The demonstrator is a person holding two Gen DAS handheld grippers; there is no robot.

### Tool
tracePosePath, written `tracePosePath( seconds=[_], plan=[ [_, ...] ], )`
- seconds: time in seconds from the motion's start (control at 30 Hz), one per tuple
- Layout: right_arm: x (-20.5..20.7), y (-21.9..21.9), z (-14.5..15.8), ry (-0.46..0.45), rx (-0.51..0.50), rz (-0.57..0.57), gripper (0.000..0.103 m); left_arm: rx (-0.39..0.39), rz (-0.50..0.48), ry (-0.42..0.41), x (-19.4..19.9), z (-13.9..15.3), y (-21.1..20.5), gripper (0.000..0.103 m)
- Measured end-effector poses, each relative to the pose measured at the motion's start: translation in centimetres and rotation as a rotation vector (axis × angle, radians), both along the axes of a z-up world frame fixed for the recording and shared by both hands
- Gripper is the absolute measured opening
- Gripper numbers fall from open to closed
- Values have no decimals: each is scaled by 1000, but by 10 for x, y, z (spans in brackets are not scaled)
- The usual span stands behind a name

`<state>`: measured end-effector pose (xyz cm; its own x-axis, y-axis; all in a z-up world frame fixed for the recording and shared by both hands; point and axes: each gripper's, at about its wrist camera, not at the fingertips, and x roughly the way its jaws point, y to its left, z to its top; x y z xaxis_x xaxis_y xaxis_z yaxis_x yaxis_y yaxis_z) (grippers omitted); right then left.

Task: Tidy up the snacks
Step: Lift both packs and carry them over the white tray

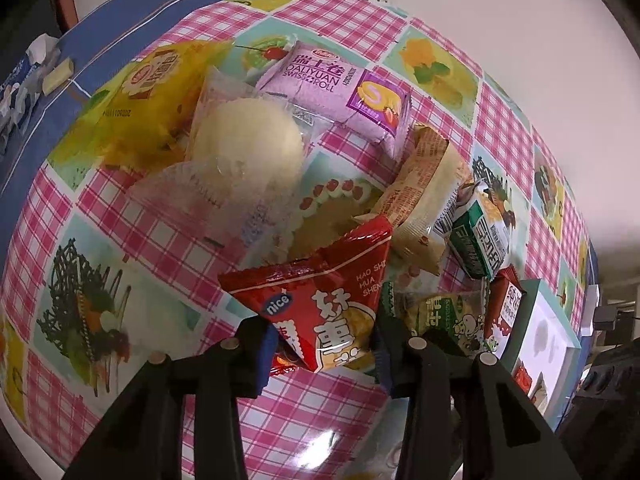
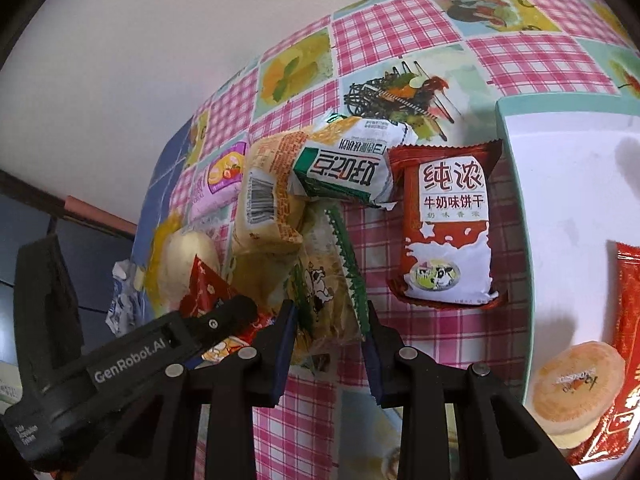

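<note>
Snacks in crinkly wrappers lie heaped on the pink-checked plastic tablecloth point(image 1: 168, 240), just beside a white tray with a mint-green rim point(image 2: 516, 208). Only a round golden pastry in clear film point(image 2: 576, 384) and a red foil packet point(image 2: 628, 344) sit in the tray, so most of the sorting looks still to do. The left gripper point(image 1: 324, 344) is clamped on a red triangular foil snack bag point(image 1: 320, 304), whose broad end points away from the camera toward the pile. The right gripper point(image 2: 332, 344) is closed on a clear-and-green biscuit pack with a cow print point(image 2: 324, 288); its long axis runs along the fingers, away toward the heap. A red-and-white milk biscuit pack point(image 2: 448, 232) lies flat next to the tray, lengthwise along its rim.
</note>
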<state>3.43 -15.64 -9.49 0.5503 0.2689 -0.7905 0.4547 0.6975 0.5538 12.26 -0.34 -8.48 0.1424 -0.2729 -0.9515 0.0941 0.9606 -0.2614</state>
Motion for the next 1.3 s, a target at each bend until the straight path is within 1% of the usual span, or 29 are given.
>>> tracePosePath(
  seconds=[0.17,0.3,0.4,0.63,0.83,1.1,1.3],
  plan=[
    [1,-1,0,-9,12,-16,32,-2,2,6,2,-1,2,45],
    [-3,-3,6,-38,-2,-25,24,-5,10,6,-1,1,4,42],
    [-7,-4,15,-50,-27,-32,21,-6,22,10,-2,2,8,39],
    [-13,-8,30,-69,-56,-44,21,-30,41,-7,-5,17,13,38],
    [-25,-14,42,-87,-61,-65,21,-50,35,-47,-11,41,12,38],
    [-45,-30,56,-106,-60,-125,21,-63,-18,-102,-23,69,-8,38],
    [-69,-56,64,-105,-65,-224,21,-45,-116,-143,-39,79,-42,38]
  ],
)
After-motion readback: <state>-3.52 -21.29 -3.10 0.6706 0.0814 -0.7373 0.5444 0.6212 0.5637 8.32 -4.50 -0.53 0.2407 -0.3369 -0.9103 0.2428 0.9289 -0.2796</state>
